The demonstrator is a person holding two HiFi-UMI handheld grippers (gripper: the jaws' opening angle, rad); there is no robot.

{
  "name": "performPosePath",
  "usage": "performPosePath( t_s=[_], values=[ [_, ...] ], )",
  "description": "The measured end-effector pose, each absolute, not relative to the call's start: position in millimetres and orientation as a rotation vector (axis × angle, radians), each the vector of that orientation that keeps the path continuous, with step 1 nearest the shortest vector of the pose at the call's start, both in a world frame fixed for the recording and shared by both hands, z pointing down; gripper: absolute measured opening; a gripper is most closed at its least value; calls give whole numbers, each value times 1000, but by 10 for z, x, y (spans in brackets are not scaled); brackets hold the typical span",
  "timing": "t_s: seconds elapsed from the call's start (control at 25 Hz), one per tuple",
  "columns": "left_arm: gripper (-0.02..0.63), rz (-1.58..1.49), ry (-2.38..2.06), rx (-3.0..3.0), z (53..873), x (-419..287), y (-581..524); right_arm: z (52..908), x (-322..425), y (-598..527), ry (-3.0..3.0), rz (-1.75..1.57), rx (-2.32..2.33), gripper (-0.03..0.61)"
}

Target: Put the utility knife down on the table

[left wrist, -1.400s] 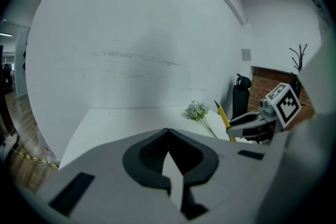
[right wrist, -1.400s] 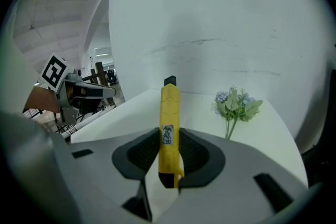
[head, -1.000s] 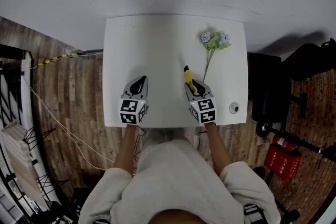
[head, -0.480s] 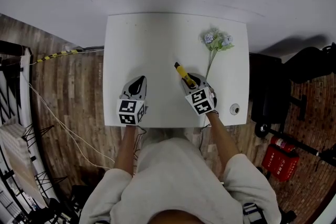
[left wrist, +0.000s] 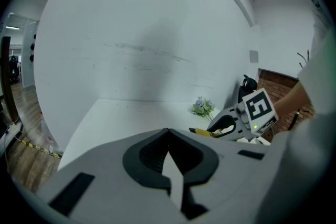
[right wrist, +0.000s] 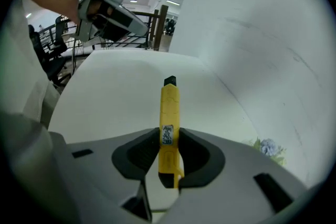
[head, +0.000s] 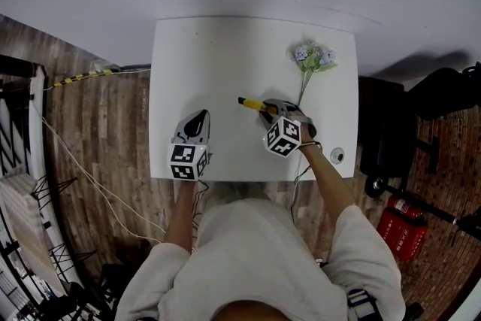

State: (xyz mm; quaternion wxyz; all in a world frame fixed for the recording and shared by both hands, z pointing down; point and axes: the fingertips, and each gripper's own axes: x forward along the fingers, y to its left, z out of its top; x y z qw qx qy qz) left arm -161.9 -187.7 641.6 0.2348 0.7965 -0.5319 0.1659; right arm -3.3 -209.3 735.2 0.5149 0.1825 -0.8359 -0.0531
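Flowers [head: 309, 60] at the far right of the table [head: 210, 64], utility knife [head: 253, 104] just left of their stem

One white table [head: 225, 64]. On or over it there is one yellow knife [head: 251, 102], one flower sprig [head: 310, 60] and one small round object [head: 337, 155] near the corner. Two grippers, the left gripper [head: 197, 121] and the right gripper [head: 264, 107]. One person, with two arms showing. One red canister [head: 403, 228] sits on the floor.
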Motion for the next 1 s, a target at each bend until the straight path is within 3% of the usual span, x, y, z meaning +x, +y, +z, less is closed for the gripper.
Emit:
performPosePath(
  t_s=[0.4, 1.0],
  values=[
    [6, 459, -1468, 2169, 6460, -1654, -1811, 7528, -42, -2153, -1846, -404, 179, 110],
    [6, 450, -1502, 2147, 6422, -1796, -1788, 7736, -107, -2212, -1803, -319, 97, 110]
  ],
)
